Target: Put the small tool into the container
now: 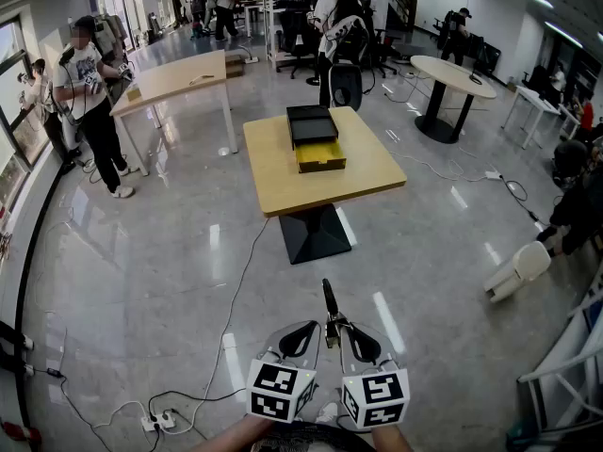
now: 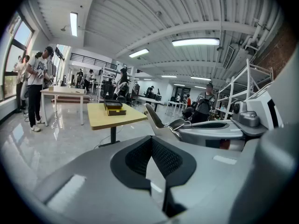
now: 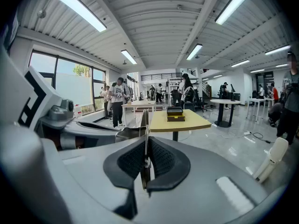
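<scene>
the fingers of the right gripper (image 3: 145, 164) pinch the small tool (image 1: 329, 301). it sticks out straight ahead, its long way pointing at the container (image 1: 316, 139). the container sits on the tabletop (image 1: 283, 182), well away across the floor. the left gripper (image 2: 152, 157) is beside it, fingers a little apart, holding nothing.

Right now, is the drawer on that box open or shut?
Open. The yellow drawer sticks out of the black box on the wooden table, its inside showing.
</scene>
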`<action>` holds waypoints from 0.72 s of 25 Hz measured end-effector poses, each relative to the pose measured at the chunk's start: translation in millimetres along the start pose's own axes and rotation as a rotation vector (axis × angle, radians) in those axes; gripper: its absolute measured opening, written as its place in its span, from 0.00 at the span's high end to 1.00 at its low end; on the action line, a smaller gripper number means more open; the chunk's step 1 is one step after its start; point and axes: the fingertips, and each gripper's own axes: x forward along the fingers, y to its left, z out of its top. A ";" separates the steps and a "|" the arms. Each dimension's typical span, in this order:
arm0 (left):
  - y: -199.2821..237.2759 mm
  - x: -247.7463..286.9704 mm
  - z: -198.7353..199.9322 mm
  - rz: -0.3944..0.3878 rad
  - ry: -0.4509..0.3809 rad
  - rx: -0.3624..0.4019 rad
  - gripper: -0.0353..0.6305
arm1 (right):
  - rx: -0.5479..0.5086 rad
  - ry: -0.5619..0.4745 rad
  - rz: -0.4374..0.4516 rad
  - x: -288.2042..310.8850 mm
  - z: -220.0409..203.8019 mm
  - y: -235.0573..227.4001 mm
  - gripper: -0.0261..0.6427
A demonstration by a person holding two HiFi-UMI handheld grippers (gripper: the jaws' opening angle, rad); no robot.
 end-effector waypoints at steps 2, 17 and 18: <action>-6.2 2.3 11.1 0.001 -0.001 0.008 0.92 | -0.001 0.001 0.001 -4.0 9.1 -7.1 0.95; 60.3 -29.2 17.3 -0.016 -0.023 0.024 0.92 | 0.002 0.006 -0.024 37.1 20.6 51.0 0.95; 66.8 -30.8 19.1 -0.020 -0.025 0.025 0.92 | 0.003 0.004 -0.026 42.1 23.2 56.1 0.95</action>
